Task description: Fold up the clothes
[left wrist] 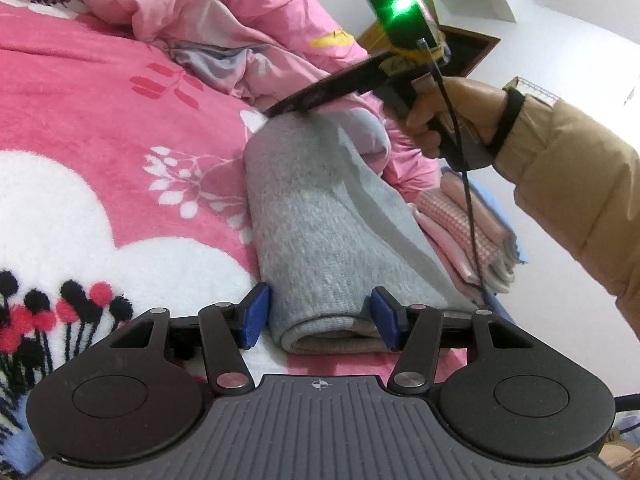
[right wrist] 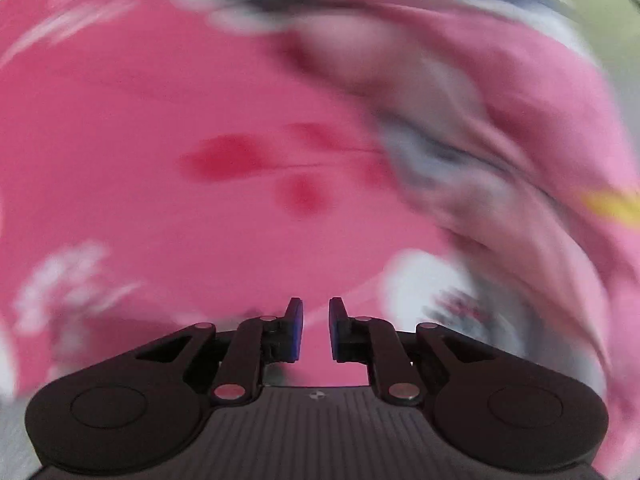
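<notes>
Grey knit garment (left wrist: 320,232): folded into a long strip, lying on the pink blanket (left wrist: 80,100).

- Left gripper (left wrist: 320,320): set across the near end of the garment, jaws about half spread, a blue pad against each flank of the fold. Judged to be a light hold.
- Right gripper (right wrist: 316,328): angled down over the garment's far end, jaws nearly closed with a narrow gap, nothing between them. View heavily blurred.
- Folded pink stack (left wrist: 460,232): touching the garment's right edge.
- Crumpled pink quilt (left wrist: 224,12): just beyond the far end.

Hazards:
- Loss of fold at the near end if lifted on a weak side grip. Cause: soft knit slipping from the pads.
- Missed or partial pick at the far end. Cause: narrow jaw gap against a thick fold.
- Accidental capture of quilt or blanket. Cause: closeness to the far end.
- Snagging by the black cable (left wrist: 470,208) hanging to the garment's right.
</notes>
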{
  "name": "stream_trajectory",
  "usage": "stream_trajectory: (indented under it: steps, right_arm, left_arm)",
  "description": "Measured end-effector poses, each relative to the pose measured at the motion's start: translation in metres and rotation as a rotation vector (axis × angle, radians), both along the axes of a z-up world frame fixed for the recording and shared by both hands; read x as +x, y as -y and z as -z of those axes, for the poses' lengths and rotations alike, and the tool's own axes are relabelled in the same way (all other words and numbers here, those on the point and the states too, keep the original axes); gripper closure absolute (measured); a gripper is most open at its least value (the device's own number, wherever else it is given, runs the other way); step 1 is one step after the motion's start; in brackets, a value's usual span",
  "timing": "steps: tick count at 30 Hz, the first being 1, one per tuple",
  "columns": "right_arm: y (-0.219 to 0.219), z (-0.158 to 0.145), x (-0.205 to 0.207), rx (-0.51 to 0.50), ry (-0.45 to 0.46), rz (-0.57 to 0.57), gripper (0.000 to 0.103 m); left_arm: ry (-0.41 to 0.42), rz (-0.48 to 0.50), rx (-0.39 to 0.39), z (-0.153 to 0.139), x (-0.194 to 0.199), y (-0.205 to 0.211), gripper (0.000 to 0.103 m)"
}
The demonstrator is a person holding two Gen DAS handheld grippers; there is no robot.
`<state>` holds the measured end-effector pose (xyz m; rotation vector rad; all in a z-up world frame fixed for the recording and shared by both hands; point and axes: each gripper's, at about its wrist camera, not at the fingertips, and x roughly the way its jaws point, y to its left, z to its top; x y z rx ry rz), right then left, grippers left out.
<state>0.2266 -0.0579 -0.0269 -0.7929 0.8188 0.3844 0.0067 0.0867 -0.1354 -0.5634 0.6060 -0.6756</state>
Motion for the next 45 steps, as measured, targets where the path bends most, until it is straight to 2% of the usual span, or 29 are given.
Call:
stream_trajectory:
  steps: [5,9,12,16,19,23,26,28,31,34,37,39,42,45]
  right_arm:
    - [0.056,-0.039,-0.037,0.305,0.037,0.137,0.089]
    - [0.127,-0.063,-0.082,0.563,0.018,0.300,0.088]
    - [0.179,-0.060,-0.117,0.721,0.002,0.425,0.088]
    - [0.224,-0.038,-0.158,0.853,-0.037,0.520,0.088]
    - [0.236,-0.024,-0.161,0.879,-0.043,0.540,0.088]
    - [0.240,-0.014,-0.130,0.907,-0.011,0.510,0.088]
    - [0.239,0.013,-0.106,0.861,-0.009,0.515,0.091]
    - [0.244,0.029,-0.098,0.877,-0.023,0.529,0.091]
    - [0.248,0.013,-0.111,0.914,0.021,0.500,0.089]
    - [0.249,-0.002,-0.118,0.965,0.061,0.416,0.089]
    - [0.245,0.012,-0.101,0.936,0.050,0.394,0.090]
    - [0.249,0.035,-0.080,0.925,0.039,0.438,0.090]
    - [0.274,0.045,-0.077,1.036,0.051,0.542,0.089]
    - [0.298,0.038,-0.104,1.163,0.075,0.570,0.088]
  left_arm:
    - [-0.011,-0.001,-0.010,-0.003,0.001,-0.002,0.049]
    - [-0.024,-0.005,-0.025,-0.008,-0.001,-0.008,0.049]
    - [-0.003,-0.020,-0.031,-0.019,-0.004,-0.015,0.049]
    - [0.031,-0.050,-0.009,-0.038,-0.005,-0.017,0.049]
    - [0.035,-0.064,0.036,-0.051,0.005,-0.009,0.049]
    - [0.045,-0.071,0.115,-0.070,0.023,0.008,0.049]
    - [0.048,-0.052,0.178,-0.081,0.041,0.023,0.050]
    - [0.046,-0.032,0.230,-0.086,0.057,0.036,0.051]
    - [0.078,0.006,0.294,-0.094,0.078,0.053,0.051]
    - [0.097,0.058,0.341,-0.095,0.104,0.071,0.051]
    - [0.082,0.056,0.384,-0.085,0.130,0.087,0.051]
    - [0.059,0.042,0.398,-0.077,0.142,0.092,0.051]
    - [0.027,0.026,0.389,-0.072,0.147,0.091,0.051]
    - [0.039,0.030,0.392,-0.072,0.144,0.087,0.051]
